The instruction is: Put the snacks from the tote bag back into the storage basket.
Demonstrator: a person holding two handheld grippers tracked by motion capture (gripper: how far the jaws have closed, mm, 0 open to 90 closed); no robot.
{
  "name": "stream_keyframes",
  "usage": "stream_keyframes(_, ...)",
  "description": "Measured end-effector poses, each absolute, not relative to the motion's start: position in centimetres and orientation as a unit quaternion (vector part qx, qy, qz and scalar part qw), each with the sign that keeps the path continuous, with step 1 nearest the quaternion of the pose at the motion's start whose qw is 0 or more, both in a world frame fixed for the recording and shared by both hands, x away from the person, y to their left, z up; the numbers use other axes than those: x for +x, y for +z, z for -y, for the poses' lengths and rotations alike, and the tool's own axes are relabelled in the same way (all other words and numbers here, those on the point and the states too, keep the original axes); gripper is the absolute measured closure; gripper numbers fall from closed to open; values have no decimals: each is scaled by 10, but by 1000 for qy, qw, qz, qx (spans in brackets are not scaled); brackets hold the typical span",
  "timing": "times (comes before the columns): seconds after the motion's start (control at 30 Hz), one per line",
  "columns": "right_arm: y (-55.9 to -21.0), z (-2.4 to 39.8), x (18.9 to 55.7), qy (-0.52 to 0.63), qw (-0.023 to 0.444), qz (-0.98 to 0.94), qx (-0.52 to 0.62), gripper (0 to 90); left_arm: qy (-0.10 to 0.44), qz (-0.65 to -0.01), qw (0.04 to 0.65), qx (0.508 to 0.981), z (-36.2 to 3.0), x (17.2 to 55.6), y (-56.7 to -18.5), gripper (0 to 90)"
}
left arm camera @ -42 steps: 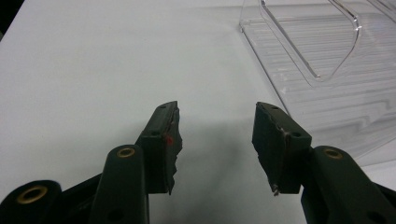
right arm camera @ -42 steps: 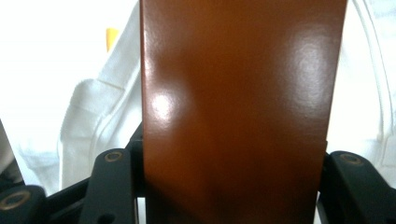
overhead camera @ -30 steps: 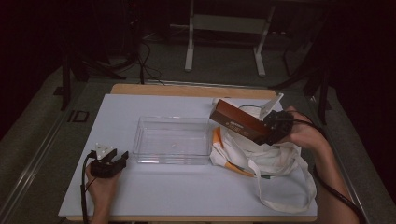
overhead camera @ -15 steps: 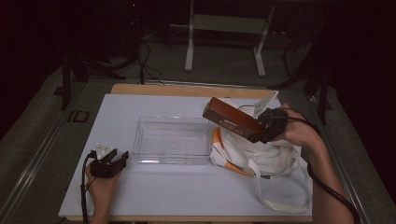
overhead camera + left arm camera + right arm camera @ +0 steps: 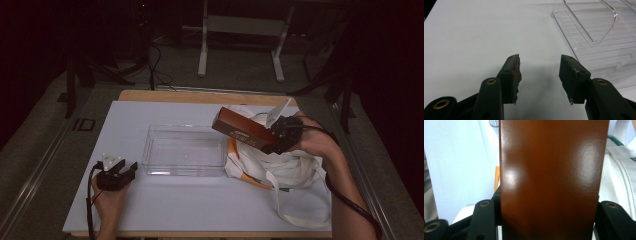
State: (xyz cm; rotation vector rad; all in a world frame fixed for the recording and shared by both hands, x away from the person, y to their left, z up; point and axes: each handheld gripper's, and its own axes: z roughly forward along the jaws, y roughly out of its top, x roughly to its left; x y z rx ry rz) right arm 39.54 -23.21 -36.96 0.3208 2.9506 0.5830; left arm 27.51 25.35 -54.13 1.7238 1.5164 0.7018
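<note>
At the near left edge of the white tabletop [image 5: 200, 210], the left hand-held gripper [image 5: 120, 169] is being rested flat on the surface, its jaws spread with nothing between them and pointed toward the clear plastic tray [image 5: 185, 150] standing just beyond; in the left gripper view the tray's ribbed wall [image 5: 599, 37] is being seen close to the right jaw but apart from it. Farther back and to the right, a brown rectangular box [image 5: 242, 130] is being pinched by one end in the right hand-held gripper [image 5: 280, 137] and is being held tilted above the tabletop, its free end raised over the tray's right rim. In the right gripper view the glossy brown face of the box [image 5: 551, 177] is being clamped between both black jaws. Beneath the box and the right hand [image 5: 315, 142], a white cloth bag [image 5: 280, 167] with orange trim is being left crumpled beside the tray, its straps trailing toward the near edge.
</note>
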Motion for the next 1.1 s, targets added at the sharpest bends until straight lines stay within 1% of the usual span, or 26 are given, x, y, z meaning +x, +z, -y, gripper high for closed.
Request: stream_keyframes(1.1, -375, 198, 393, 183, 49, -979, 75, 431, 272, -587, 363, 670, -254, 275, -541, 519)
